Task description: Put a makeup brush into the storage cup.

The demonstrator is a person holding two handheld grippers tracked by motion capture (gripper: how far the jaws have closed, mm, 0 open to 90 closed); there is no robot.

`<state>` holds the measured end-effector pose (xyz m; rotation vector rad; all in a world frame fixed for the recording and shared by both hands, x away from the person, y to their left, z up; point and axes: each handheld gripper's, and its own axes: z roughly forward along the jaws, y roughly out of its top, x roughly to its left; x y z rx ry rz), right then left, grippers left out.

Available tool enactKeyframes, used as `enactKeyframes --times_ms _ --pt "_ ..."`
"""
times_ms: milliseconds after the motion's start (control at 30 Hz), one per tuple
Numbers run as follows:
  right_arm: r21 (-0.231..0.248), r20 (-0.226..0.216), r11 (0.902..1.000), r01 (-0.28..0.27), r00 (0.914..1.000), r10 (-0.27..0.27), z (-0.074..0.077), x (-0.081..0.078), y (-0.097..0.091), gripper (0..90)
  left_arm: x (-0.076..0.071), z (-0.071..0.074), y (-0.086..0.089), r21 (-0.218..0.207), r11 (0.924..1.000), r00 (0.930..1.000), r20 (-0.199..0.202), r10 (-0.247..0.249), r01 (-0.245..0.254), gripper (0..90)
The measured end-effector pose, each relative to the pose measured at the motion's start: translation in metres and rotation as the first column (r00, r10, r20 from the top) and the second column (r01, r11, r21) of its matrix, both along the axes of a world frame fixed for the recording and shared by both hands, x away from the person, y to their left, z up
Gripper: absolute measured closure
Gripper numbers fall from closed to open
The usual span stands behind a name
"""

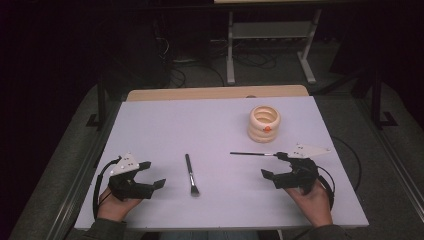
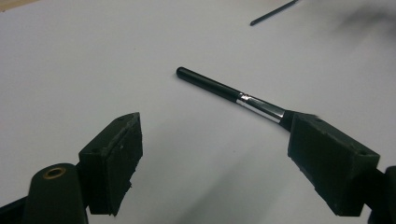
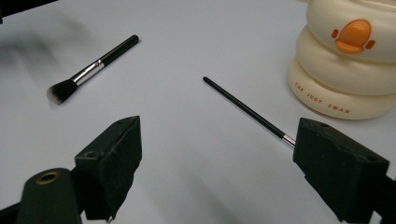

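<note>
Two black grippers low over white tabletop [image 1: 165, 125], jaws spread wide, nothing held. Left gripper [image 1: 155, 175] just left of thick black-handled makeup brush with silver ferrule [image 1: 191, 174]. Right gripper [image 1: 274, 165] beside thin black-handled brush [image 1: 250, 153], lying flat. Cream ringed plastic holder with orange badge [image 1: 264, 123] stands upright beyond

A cream holder [image 1: 264, 123] of three stacked rings stands upright on the white table [image 1: 200, 125], ahead of the right claw [image 1: 270, 164] and near it. It carries an orange mark and the words THE JUDY SWAN. Far beyond the claw, a white frame [image 1: 270, 30] stands on the floor beside cables [image 1: 200, 65].
</note>
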<state>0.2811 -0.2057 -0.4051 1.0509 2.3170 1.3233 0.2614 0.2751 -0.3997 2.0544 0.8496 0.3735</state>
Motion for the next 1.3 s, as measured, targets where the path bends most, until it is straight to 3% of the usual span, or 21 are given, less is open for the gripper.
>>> enactKeyframes --times_ms 300,467,567,800,1033,1300 --pt "0.005 -0.044 1.0000 -0.007 0.9990 0.007 0.007 0.004 0.011 14.4 0.000 0.000 -0.001 -0.001 1.0000 1.0000 -0.002 -0.001 0.001 17.6" --pt "0.007 -0.045 0.9996 -0.026 0.9987 0.026 0.014 0.006 0.021 14.4 0.000 0.001 -0.001 -0.007 1.0000 1.0000 -0.003 0.000 0.000 17.6" --pt "0.015 -0.046 0.9990 -0.042 0.9980 0.042 0.019 0.008 0.030 14.4 0.000 0.001 -0.001 -0.001 1.0000 1.0000 -0.001 -0.005 0.005 17.6" --pt "-0.013 -0.039 0.9966 -0.081 0.9960 0.080 0.030 0.012 0.059 14.7 0.000 0.000 -0.001 -0.005 1.0000 1.0000 -0.001 -0.008 0.008 17.6" --pt "-0.026 -0.069 0.9944 -0.102 0.9926 0.100 0.042 0.018 0.081 14.8 0.000 0.002 0.000 -0.008 0.9999 1.0000 0.002 -0.009 0.009 17.7" --pt "-0.065 -0.095 0.9896 -0.128 0.9880 0.122 0.044 0.030 0.106 18.2 0.000 0.001 -0.001 -0.002 0.9999 0.9999 0.002 -0.015 0.015 17.7"
